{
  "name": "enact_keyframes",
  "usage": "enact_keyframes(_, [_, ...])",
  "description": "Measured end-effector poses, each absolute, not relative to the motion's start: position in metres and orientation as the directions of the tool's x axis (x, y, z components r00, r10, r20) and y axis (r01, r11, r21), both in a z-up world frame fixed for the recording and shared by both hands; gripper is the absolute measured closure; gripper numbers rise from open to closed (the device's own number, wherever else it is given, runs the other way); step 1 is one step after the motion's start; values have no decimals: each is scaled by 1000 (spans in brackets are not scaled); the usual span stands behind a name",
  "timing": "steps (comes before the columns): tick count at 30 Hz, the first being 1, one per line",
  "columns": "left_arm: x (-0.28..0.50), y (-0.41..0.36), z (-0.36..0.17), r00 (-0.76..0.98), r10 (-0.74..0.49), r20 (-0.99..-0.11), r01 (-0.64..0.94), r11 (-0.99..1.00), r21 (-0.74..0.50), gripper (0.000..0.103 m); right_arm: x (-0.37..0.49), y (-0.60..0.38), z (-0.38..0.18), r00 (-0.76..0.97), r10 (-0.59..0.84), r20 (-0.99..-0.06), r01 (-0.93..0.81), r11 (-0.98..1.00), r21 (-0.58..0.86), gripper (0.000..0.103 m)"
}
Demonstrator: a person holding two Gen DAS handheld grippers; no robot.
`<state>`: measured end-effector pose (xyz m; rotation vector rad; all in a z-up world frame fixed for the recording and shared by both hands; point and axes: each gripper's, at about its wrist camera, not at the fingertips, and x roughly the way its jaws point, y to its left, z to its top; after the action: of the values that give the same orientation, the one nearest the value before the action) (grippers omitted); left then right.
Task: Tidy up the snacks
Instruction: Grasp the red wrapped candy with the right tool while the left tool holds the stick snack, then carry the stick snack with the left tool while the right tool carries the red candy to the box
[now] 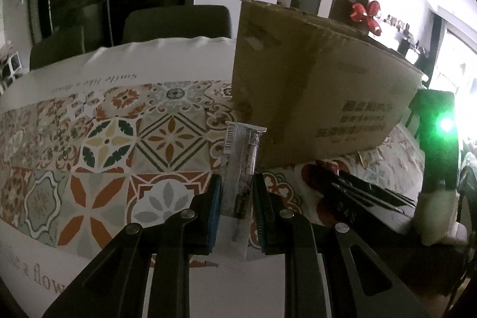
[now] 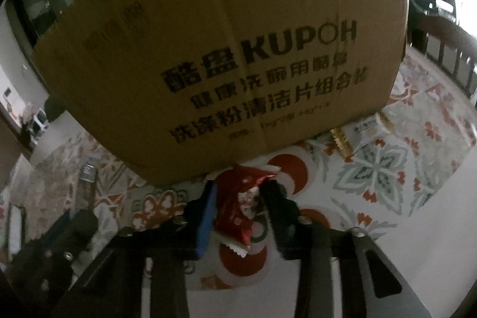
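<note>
My left gripper point(image 1: 237, 178) is shut on a slim silver-and-dark snack packet point(image 1: 241, 157) with a barcode at its top, held upright over the patterned tablecloth point(image 1: 104, 139). Just to its right stands a large cardboard box point(image 1: 313, 79). In the right wrist view my right gripper point(image 2: 241, 187) is shut on a crumpled red snack packet point(image 2: 235, 213), low over the cloth at the foot of the same box point(image 2: 223, 49), which carries printed lettering. The box's inside is hidden in both views.
A white snack pack with gold edges point(image 2: 366, 130) lies on the cloth at the box's right corner. Dark chairs point(image 1: 179, 23) stand beyond the table's far edge. A dark stand with a green light point(image 1: 445, 124) is at the right.
</note>
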<state>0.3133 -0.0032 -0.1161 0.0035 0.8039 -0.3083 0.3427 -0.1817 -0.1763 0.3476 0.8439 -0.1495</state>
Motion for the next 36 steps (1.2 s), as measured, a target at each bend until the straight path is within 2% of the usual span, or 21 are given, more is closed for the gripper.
enact_keyframes(1, [314, -4, -117, 650, -267, -711, 269, 956, -113, 82, 344, -180, -177, 656, 4, -755, 254, 940, 226, 77])
enact_keyframes(4, [312, -5, -116, 648, -267, -713, 265, 957, -117, 82, 345, -175, -178, 654, 6, -756, 236, 949, 211, 78])
enact_keyframes(16, [291, -10, -101, 663, -266, -700, 255, 959, -122, 82, 312, -176, -164, 668, 52, -742, 158, 965, 210, 79])
enact_keyframes(36, [252, -32, -37, 724, -332, -604, 309, 940, -145, 82, 250, -212, -78, 796, 110, -596, 50, 968, 246, 79])
